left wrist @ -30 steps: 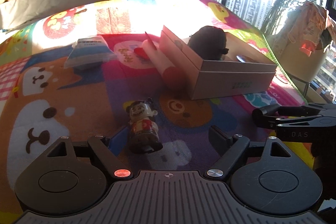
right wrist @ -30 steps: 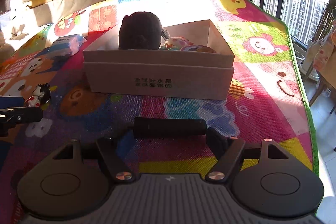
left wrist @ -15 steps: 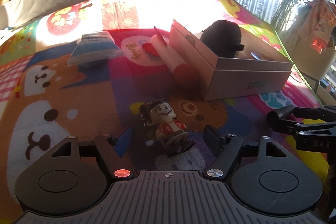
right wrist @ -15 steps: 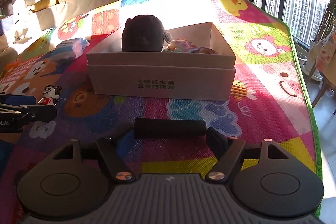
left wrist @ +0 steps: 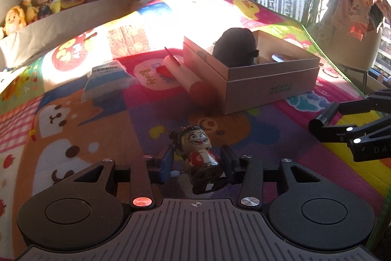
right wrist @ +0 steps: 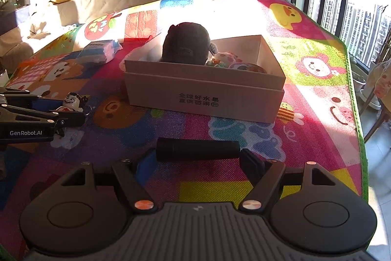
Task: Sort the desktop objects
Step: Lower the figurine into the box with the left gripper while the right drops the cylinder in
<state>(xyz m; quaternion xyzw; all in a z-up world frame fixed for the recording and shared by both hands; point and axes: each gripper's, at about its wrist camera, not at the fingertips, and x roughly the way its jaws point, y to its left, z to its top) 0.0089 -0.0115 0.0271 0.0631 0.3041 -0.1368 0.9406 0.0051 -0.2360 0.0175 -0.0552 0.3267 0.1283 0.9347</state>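
A bright cartoon play mat (left wrist: 102, 114) covers the tabletop, and on it stands an open cardboard box (right wrist: 205, 94) with a dark plush toy (right wrist: 187, 44) and smaller toys inside, a pack of tissues (left wrist: 108, 76) off to its left. The right hand-held gripper (right wrist: 198, 151) is clamped on a black cylinder (right wrist: 198, 149) lying crosswise between its fingers, in front of the box. The left hand-held gripper (left wrist: 198, 163) has its jaws pressed against a small grinning figurine (left wrist: 199, 153), held tilted just above the mat.
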